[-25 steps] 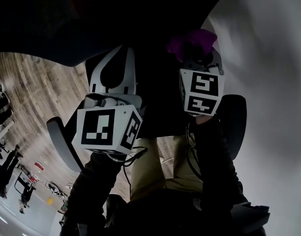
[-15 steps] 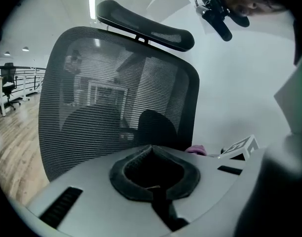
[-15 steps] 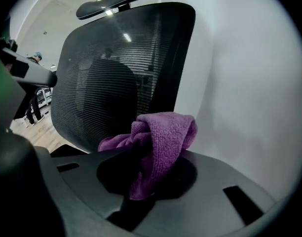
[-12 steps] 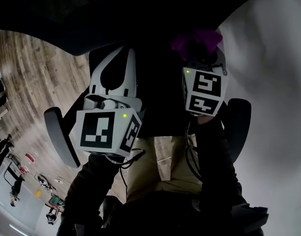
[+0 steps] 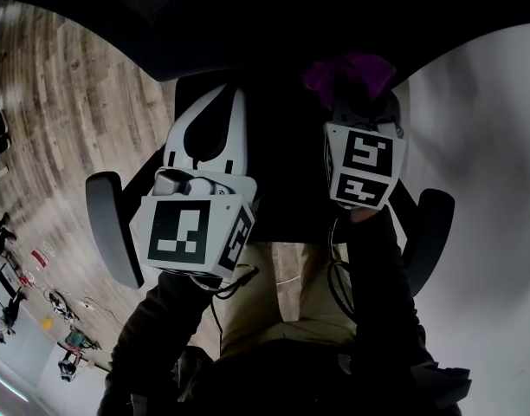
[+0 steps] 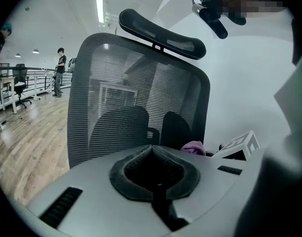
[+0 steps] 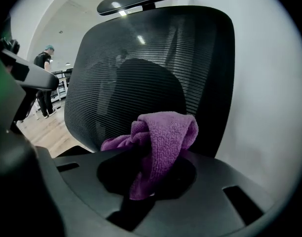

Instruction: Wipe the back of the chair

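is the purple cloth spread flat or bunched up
Bunched up: the purple cloth sits crumpled and doubled over in the right gripper, before the chair back.

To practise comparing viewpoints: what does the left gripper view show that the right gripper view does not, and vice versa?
Only the left gripper view: the left gripper, jaws together and empty, and a white marker cube low at the right. Only the right gripper view: the right gripper, jaws shut on the purple cloth. Both: the chair back of dark mesh, its headrest above, the wooden floor at the left, and the cloth, just a scrap in the left gripper view.
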